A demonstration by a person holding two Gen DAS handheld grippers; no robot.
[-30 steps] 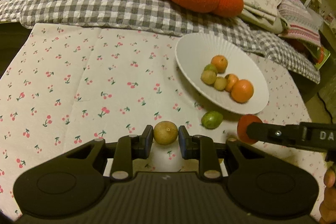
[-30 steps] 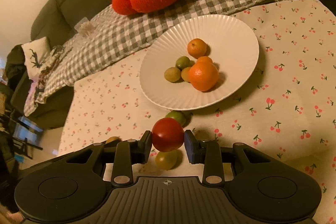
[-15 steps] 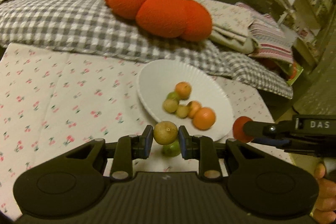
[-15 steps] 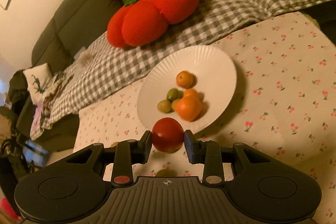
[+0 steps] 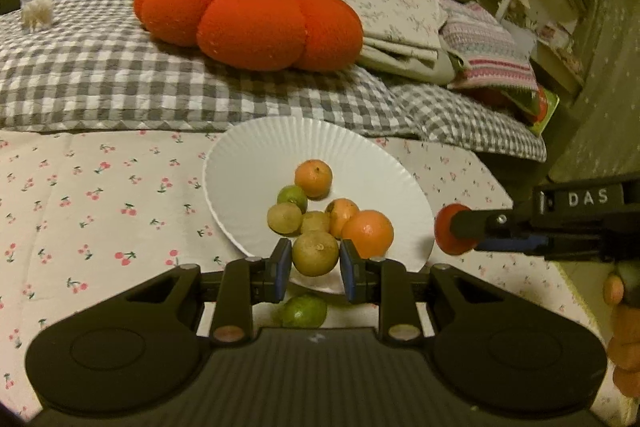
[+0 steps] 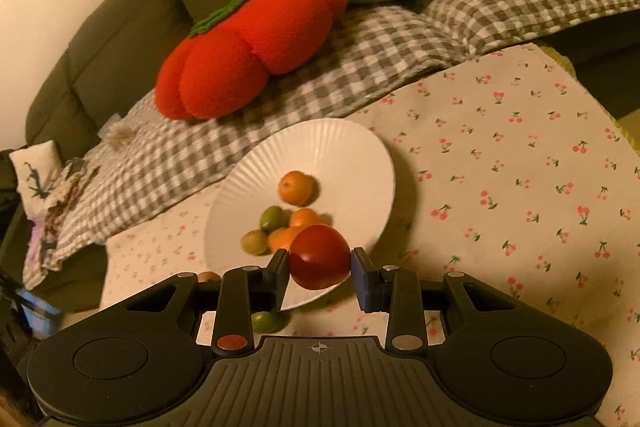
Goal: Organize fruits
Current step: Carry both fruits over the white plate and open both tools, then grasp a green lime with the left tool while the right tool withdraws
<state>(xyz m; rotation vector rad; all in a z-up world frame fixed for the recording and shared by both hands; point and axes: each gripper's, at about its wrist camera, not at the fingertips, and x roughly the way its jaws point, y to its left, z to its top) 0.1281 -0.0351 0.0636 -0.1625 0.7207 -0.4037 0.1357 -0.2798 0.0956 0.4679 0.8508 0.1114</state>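
A white ribbed plate (image 5: 256,163) (image 6: 340,147) on the cherry-print cloth holds several oranges and small green-brown fruits. My left gripper (image 5: 315,259) is shut on a yellow-brown round fruit (image 5: 315,253), held above the plate's near rim. My right gripper (image 6: 320,265) is shut on a red tomato (image 6: 320,257), held above the plate's near edge; it also shows at the right of the left wrist view (image 5: 452,229). A green lime (image 5: 304,311) (image 6: 266,322) lies on the cloth just outside the plate's near rim.
A big orange pumpkin cushion (image 5: 248,19) lies on a grey checked blanket (image 5: 100,75) behind the table. Folded cloths (image 5: 404,31) are piled at the back right. The table's right edge (image 5: 496,187) is close to the plate.
Both grippers have risen and moved toward the plate with their fruits. The left one lifted its fruit off the cloth. The lime stays on the cloth.
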